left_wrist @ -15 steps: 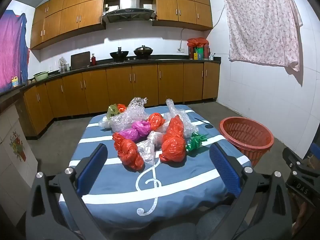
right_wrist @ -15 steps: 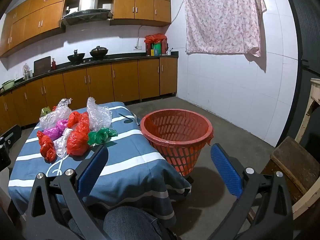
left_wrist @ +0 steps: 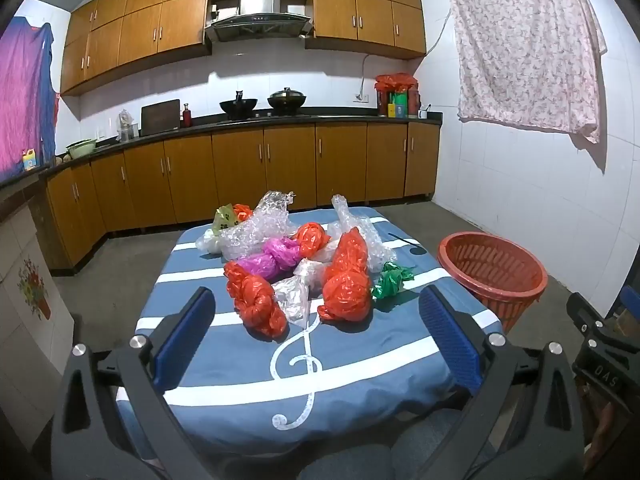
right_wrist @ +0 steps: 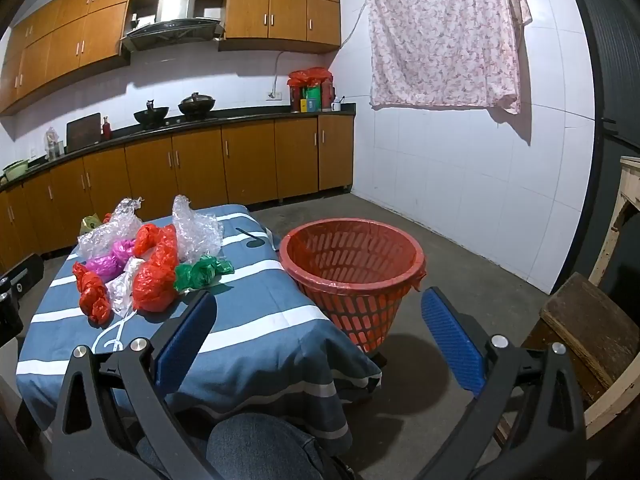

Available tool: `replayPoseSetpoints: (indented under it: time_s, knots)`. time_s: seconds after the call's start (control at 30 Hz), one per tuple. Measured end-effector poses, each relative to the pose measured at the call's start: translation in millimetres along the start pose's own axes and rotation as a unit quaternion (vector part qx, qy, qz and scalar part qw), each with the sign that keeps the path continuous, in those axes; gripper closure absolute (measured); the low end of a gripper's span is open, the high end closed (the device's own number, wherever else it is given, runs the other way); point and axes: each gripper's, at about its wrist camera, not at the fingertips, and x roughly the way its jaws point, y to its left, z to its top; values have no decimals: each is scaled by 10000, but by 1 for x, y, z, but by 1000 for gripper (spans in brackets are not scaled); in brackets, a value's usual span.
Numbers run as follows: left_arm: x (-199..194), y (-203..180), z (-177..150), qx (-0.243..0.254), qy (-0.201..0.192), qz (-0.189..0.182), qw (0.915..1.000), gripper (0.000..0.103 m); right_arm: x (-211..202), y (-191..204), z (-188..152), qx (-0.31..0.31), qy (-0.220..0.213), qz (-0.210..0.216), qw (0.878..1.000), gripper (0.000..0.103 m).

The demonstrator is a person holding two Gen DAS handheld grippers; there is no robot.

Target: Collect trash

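Crumpled plastic bags [left_wrist: 304, 272] on the striped tablecloth [left_wrist: 360, 360], well ahead of the wide-open, empty left gripper [left_wrist: 316, 336].

Nothing has visibly moved: bags, basket and both hand-held grippers unchanged.

Two woks [left_wrist: 262, 104] on the counter's hob; floral cloth [right_wrist: 444, 36] hung on the tiled wall; wooden stool [right_wrist: 588, 320] on the floor.

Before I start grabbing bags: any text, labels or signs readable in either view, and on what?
"DAS": on the dark device at the left view's right edge, seen inverted.
Treble clef and music note: printed on the tablecloth, signs, not words.
Counter containers: labels too small to read.
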Motion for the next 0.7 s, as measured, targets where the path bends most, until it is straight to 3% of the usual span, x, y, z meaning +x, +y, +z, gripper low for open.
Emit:
replayPoseSetpoints:
  time_s: [0.7]
  knots:
    - [1, 0, 0, -17, 30, -5, 10000, 4, 0, 0, 0, -4, -2, -1, 10000, 2]
